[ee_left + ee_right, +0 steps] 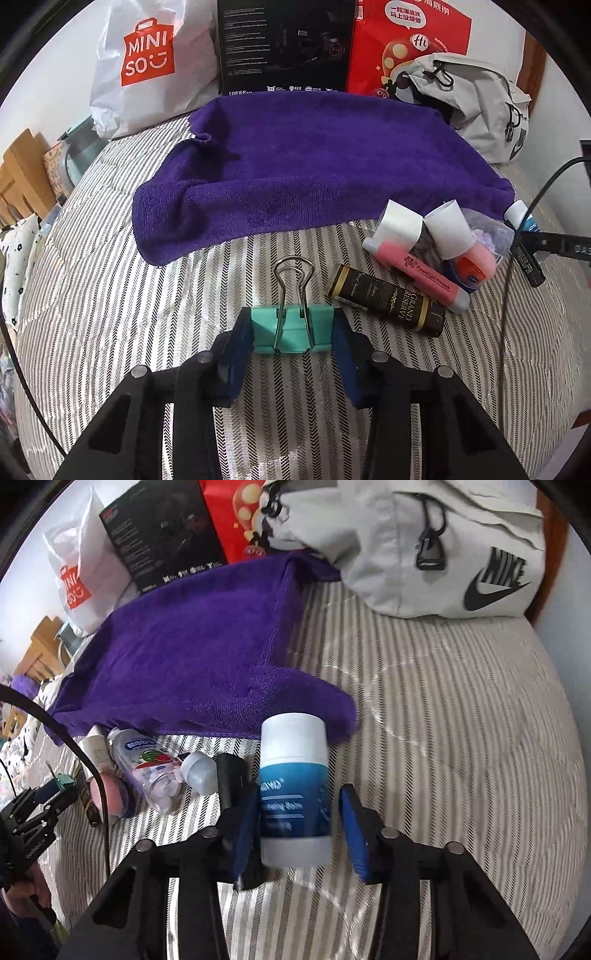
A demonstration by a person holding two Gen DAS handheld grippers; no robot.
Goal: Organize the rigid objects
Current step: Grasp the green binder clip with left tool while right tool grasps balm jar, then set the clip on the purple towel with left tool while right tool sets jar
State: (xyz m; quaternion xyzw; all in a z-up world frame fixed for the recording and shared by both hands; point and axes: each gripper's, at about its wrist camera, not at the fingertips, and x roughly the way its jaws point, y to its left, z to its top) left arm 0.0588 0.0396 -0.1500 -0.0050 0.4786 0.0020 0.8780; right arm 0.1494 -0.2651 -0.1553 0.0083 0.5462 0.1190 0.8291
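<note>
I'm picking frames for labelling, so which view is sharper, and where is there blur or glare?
Left wrist view: sharp; the green binder clip in the left claw is crisp, with fisheye bending at the edges. Right wrist view: motion-smeared; the blue-and-white balm tube between the right claw's fingers reads soft, and the striped bedcover shows shiny glare.

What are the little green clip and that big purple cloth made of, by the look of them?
The teal binder clip, held in the left gripper, looks like painted sheet metal with shiny bare wire handles that glint. The purple cloth looks like soft terry or microfibre: a matte, fuzzy pile with a stitched hem, draping in folds.
</note>
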